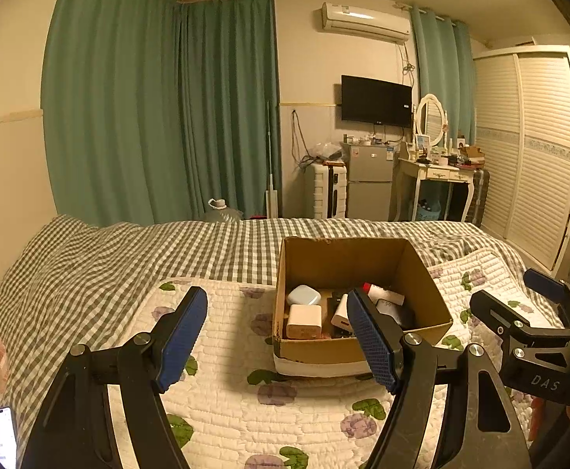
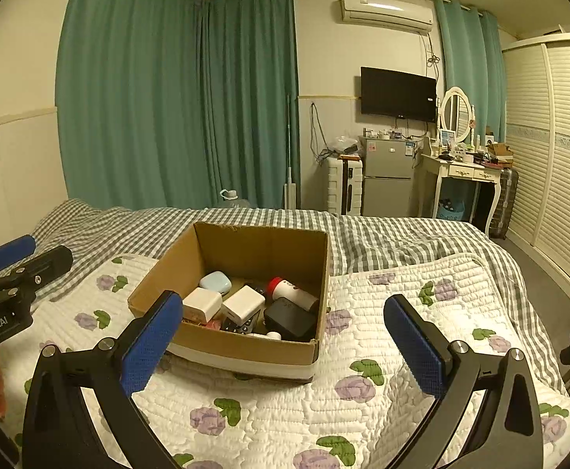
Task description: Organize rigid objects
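Nearest the lenses, the left gripper (image 1: 277, 336) and right gripper (image 2: 283, 342) are hovering with fingers spread wide, gripping nothing. Beyond, the cardboard box (image 2: 245, 351) is sitting on the floral quilt (image 2: 363, 410), holding 2 white chargers (image 2: 242, 305); darker items underneath are hiding.

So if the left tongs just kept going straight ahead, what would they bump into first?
Probably the cardboard box. The open left tongs point along the floral quilt, and the box's near wall sits ahead, toward the right finger. Depth is hard to judge, so they might skim the quilt first.
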Motion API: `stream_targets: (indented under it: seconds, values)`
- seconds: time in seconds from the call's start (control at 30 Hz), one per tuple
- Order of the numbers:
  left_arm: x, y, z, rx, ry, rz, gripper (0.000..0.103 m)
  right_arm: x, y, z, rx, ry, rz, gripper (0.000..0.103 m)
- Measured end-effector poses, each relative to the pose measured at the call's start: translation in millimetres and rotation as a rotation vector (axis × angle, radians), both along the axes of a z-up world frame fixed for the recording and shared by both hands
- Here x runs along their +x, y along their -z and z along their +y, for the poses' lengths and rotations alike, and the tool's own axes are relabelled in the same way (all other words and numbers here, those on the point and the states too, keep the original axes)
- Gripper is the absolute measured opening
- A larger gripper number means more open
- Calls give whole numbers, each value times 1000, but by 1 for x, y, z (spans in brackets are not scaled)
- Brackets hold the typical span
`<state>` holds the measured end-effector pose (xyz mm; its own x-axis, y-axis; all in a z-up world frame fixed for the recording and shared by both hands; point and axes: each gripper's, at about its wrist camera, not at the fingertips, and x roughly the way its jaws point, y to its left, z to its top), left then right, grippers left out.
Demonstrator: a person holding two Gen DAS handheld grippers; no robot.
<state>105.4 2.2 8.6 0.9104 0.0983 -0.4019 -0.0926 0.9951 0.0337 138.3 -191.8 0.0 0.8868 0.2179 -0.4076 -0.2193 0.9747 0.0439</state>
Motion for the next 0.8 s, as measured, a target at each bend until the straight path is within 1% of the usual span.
stream_targets:
  seconds: [0.2, 0.8]
  values:
    - [1, 2, 3, -10, 0, 11, 77, 0, 2, 0, -3, 0, 7, 103]
    - [1, 4, -1, -2, 7, 6, 77, 1, 4, 0, -2, 4, 11, 103]
